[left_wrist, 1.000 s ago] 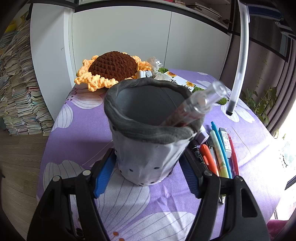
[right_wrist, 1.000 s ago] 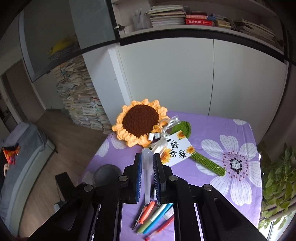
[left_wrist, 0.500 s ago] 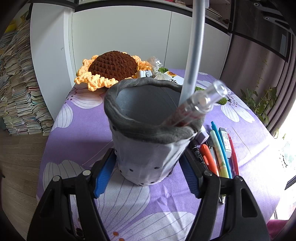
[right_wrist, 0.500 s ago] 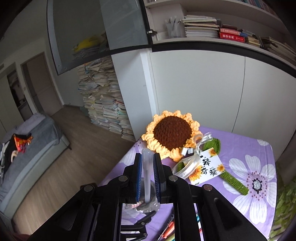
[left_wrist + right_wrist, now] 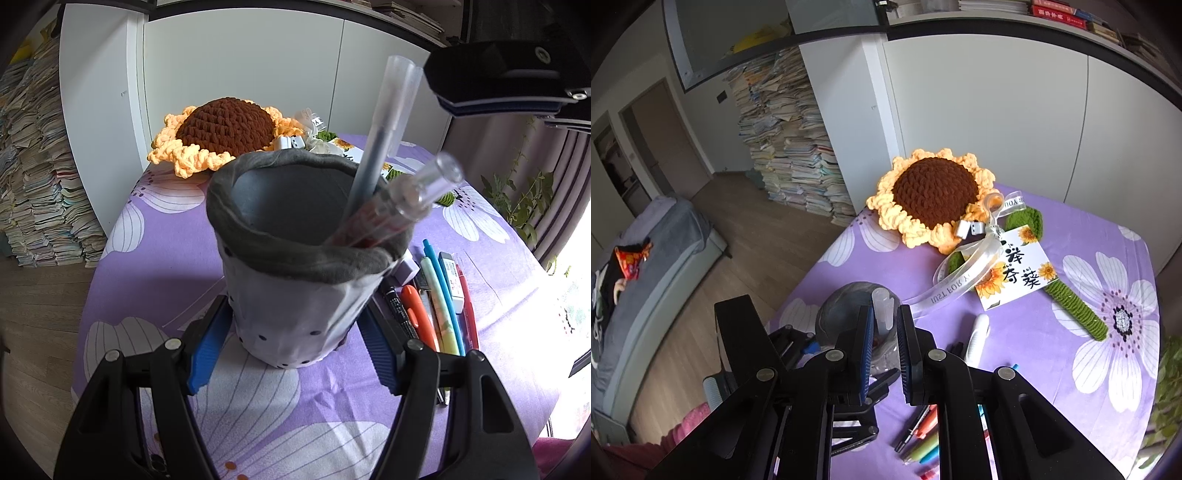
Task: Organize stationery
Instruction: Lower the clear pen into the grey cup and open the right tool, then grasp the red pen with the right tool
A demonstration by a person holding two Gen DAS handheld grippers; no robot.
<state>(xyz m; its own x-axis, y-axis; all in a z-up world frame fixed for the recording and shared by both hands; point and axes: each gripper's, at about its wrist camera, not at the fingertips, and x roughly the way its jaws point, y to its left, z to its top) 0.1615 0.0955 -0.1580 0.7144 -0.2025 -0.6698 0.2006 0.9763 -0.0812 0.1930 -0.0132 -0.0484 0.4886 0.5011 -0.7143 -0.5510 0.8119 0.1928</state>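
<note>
Your left gripper (image 5: 295, 345): matte black plastic arms, ribbed blue pads (image 5: 204, 352) on the inner finger faces, round silver screws at each linkage joint. Your right gripper (image 5: 884, 354): same build, with black arms, blue pad strips, silver screw heads on the knuckles. From the left wrist view, its underside shows black housing with a blue edge.

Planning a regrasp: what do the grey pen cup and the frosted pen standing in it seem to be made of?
The pen cup looks like soft felt or fabric: fuzzy matte rim rolled over, wrinkled pale wall with punched dots. The frosted pen looks like translucent matte plastic, its dark refill showing through.
</note>
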